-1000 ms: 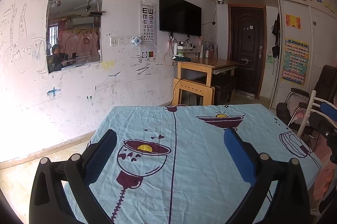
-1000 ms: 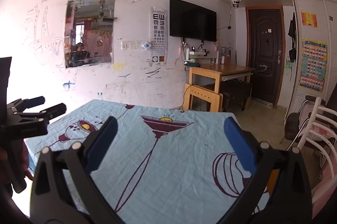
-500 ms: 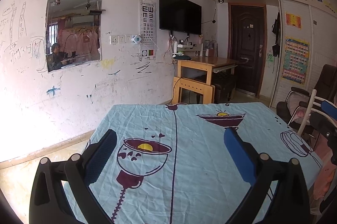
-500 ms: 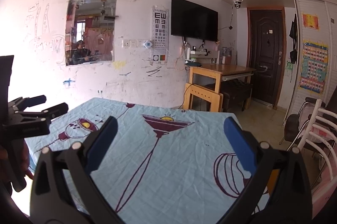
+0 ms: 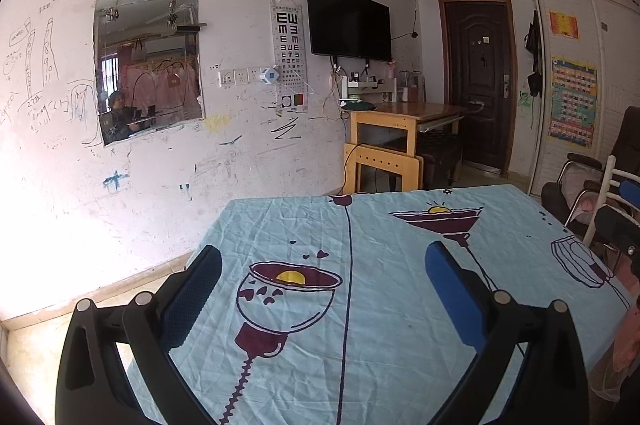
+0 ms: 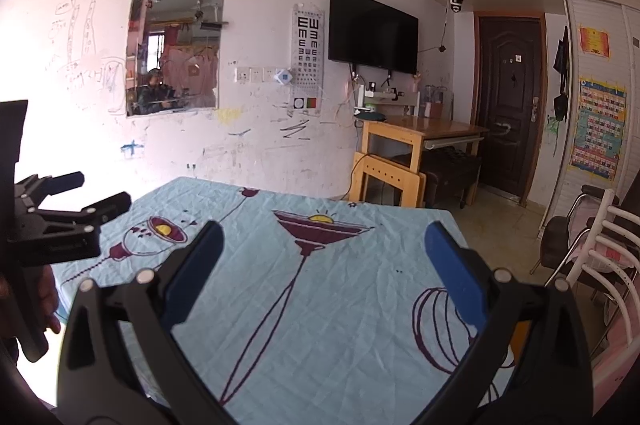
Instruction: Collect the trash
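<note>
No trash shows in either view. My left gripper (image 5: 322, 257) is open above a table under a light blue cloth (image 5: 380, 305) printed with maroon glasses; nothing lies between its blue pads. My right gripper (image 6: 322, 237) is open too, over the same cloth (image 6: 340, 285), and holds nothing. At the left edge of the right wrist view, the left gripper (image 6: 76, 201) appears from the side, held by a hand (image 6: 44, 301).
A wooden desk (image 5: 400, 129) stands against the scribbled far wall, below a wall television (image 5: 348, 21). A dark door (image 5: 478, 81) is at the back right. A white chair (image 6: 600, 265) and a black chair (image 5: 592, 177) stand beside the table's right side.
Both views have shifted slightly; the cloth and both open grippers look the same as before.
</note>
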A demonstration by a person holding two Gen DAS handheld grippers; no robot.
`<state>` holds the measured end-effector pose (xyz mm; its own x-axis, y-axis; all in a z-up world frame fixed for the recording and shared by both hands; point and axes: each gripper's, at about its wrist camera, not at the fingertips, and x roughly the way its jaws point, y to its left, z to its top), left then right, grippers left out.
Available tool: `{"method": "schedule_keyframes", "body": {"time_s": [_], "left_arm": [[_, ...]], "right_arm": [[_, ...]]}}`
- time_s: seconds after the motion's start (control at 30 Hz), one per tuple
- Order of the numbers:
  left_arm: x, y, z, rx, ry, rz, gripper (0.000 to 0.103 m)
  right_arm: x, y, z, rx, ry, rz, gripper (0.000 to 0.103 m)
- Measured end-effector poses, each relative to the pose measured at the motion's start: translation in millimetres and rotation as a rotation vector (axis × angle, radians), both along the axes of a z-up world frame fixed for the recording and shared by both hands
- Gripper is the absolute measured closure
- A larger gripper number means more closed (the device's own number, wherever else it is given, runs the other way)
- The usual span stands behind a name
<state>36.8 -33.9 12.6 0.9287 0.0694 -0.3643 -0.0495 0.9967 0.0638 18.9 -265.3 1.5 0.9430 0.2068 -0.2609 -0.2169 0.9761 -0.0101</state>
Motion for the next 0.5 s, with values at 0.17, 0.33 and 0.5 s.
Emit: {"method": "schedule_keyframes", "body": {"time_s": [0.17,0.33,0.5], "left_arm": [[-3.6,2.4,1.9,-0.016,-0.021,-0.002,0.006],[-3.6,3.0,3.1,-0.012,-0.022,0.0,0.006],[-2.8,3.6,3.5,-0.029,-0.021,-0.004,0.006]], "right_arm": [[0.5,0.3,-0.2,-0.006,0.003,0.003,0.006],[-0.3,-0.6,1.4,-0.008,-0.001,0.002,0.006],[1.9,-1.2,2.3,-0.013,0.002,0.005,0.006]]}}
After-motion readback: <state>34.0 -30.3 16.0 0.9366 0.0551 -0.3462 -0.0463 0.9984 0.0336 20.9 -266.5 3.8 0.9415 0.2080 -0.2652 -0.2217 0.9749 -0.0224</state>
